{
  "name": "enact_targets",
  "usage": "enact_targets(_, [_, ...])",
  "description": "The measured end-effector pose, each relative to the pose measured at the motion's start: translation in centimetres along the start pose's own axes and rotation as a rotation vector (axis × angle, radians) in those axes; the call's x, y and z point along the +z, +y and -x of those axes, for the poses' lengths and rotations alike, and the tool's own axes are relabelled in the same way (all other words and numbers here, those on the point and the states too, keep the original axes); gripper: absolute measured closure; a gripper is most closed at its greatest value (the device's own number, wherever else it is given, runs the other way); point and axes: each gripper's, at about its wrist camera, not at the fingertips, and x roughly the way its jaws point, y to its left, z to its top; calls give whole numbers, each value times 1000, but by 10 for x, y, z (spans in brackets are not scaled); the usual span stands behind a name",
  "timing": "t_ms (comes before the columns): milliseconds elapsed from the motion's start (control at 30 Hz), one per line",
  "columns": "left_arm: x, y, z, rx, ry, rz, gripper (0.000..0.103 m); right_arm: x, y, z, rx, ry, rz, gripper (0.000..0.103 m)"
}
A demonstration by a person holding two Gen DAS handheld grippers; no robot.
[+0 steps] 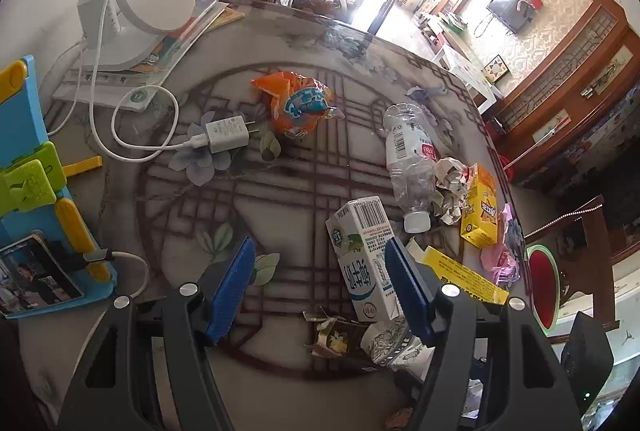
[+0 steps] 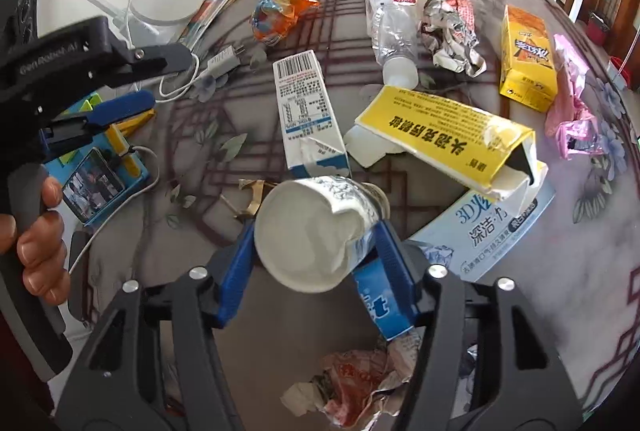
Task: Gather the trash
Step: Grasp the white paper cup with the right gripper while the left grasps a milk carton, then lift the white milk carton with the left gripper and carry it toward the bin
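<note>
Evidently the right gripper (image 2: pixel 316 251) clenches the crumpled paper cup (image 2: pixel 316 231) sideways to lift it clear; the left gripper (image 1: pixel 320 287) hangs released beside the milk carton (image 1: pixel 362 255).

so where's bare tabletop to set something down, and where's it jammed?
Free: the middle, bordered by the white USB charger, the orange snack wrapper and the white milk carton. Crowded: the right edge, around the clear plastic bottle, crumpled foil and yellow box.
</note>
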Motion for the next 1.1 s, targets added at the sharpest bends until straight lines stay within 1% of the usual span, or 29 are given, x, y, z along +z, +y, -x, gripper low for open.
enact_targets(200, [0, -11, -23, -27, 49, -6, 39, -2, -10, 44, -29, -108, -19, 51])
enact_targets(300, [0, -21, -42, -30, 82, -15, 39, -5, -18, 67, -49, -165, -52, 51])
enact_targets(367, [0, -28, -56, -28, 112, -24, 39, -7, -24, 81, -45, -207, -86, 51])
enact_targets(400, [-1, -31, -64, -27, 129, -27, 39, -7, -28, 86, -35, -221, -104, 56])
enact_targets(467, [-4, -36, -78, -18, 157, -31, 39, -9, -32, 91, -29, -235, -129, 56])
enact_targets(533, [-10, -39, -89, -14, 185, -21, 38, -8, -33, 96, -49, -242, -122, 57])
enact_targets(567, [-12, -40, -92, -29, 182, -12, 37, -8, -32, 96, -57, -244, -112, 57])
enact_targets(633, [-14, -45, -94, -34, 173, -20, 39, -6, -35, 99, -55, -243, -101, 58])
enact_targets(700, [-16, -53, -94, -48, 169, -49, 46, -5, -35, 100, -49, -246, -97, 58])
enact_targets(733, [-16, -55, -93, -63, 169, -56, 56, -5, -36, 101, -47, -249, -97, 58])
enact_targets(767, [-17, -58, -92, -72, 168, -64, 60, -5, -35, 102, -45, -252, -98, 58])
enact_targets(800, [-17, -60, -92, -73, 167, -72, 62, -5, -35, 103, -43, -255, -98, 58])
enact_targets(833, [-17, -61, -90, -82, 165, -75, 67, -4, -34, 103, -43, -259, -97, 58])
enact_targets(867, [-17, -60, -88, -95, 161, -67, 75, -3, -34, 105, -45, -263, -96, 58])
enact_targets(900, [-16, -58, -85, -111, 158, -53, 79, -3, -34, 105, -45, -266, -94, 58])
enact_targets(967, [-13, -52, -80, -137, 154, -29, 93, -2, -35, 105, -43, -269, -96, 58])
enact_targets(1033, [-12, -48, -76, -147, 151, -17, 100, -1, -36, 104, -40, -265, -99, 58])
enact_targets(1067, [-12, -47, -76, -148, 154, -9, 103, -1, -36, 104, -39, -264, -101, 58])
enact_targets(1100, [-11, -45, -76, -148, 156, 3, 103, -1, -36, 103, -38, -262, -104, 58])
